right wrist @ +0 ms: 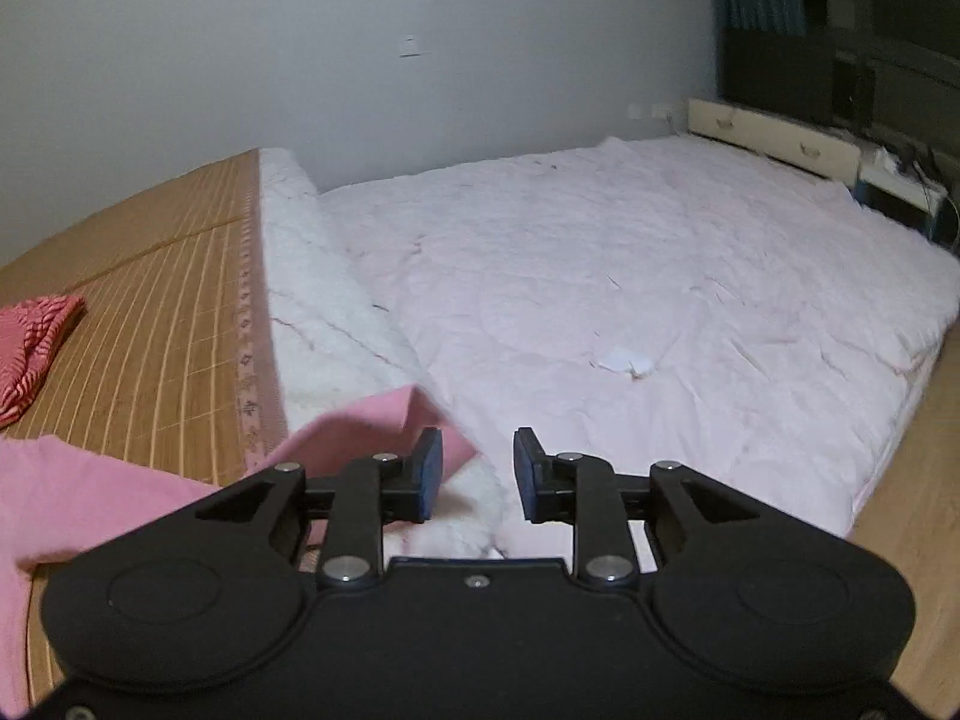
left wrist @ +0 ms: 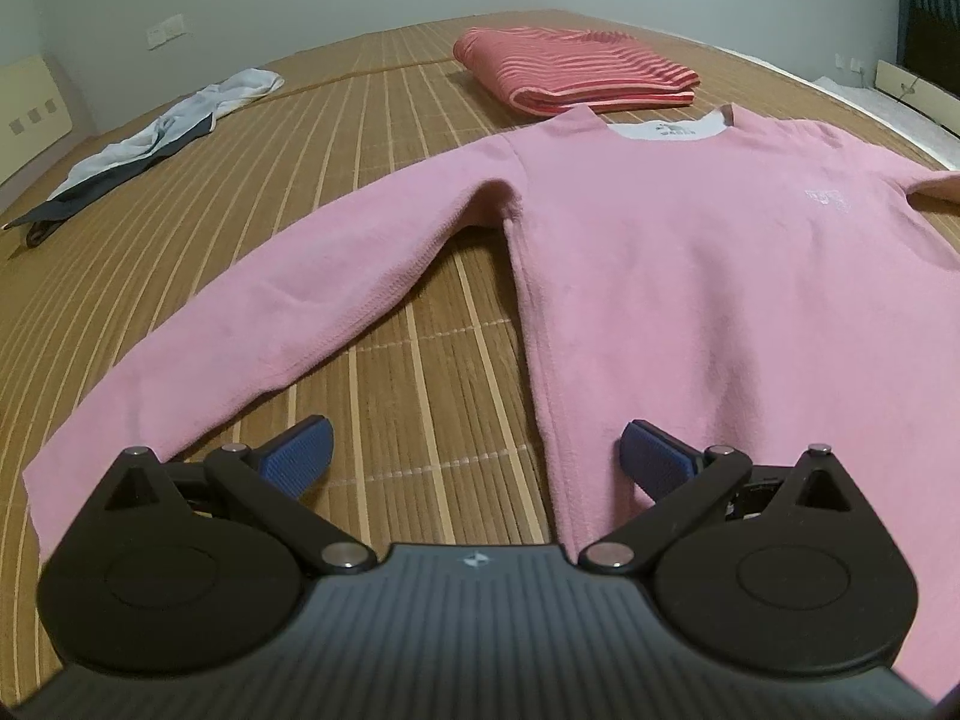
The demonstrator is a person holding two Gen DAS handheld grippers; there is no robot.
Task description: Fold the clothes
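A pink sweatshirt (left wrist: pixel 690 276) lies flat, front side up, on a woven bamboo mat (left wrist: pixel 384 138) that covers part of a wide bed. No baskets, boxes or other containers show in either view; the clothes lie straight on the mat. The sweatshirt is a soft, fleecy pink with a white neck label at the far collar and a faint pale mark on the chest. One long sleeve stretches out diagonally toward the near left, lying smooth, with a wedge of bare mat between it and the body. The left gripper (left wrist: pixel 474 450) hovers low over that wedge near the hem, its blue-padded jaws spread wide with nothing between them. Beyond the collar sits a red striped garment (left wrist: pixel 576 69), already folded into a neat block, close to the sweatshirt but apart from it. Well off to the far left lies a crumpled white and dark garment (left wrist: pixel 150 144). In the right wrist view, the other sleeve (right wrist: pixel 384 420) runs over the mat's edge onto a fluffy white blanket (right wrist: pixel 312 300), its end bent up in a fold. The right gripper (right wrist: pixel 478 468) hangs just beside that fold, jaws narrowly parted and empty, the left pad right next to the pink cloth. Past it spreads a broad pale quilt (right wrist: pixel 630 276), mostly bare, reaching a grey wall (right wrist: pixel 360 60).
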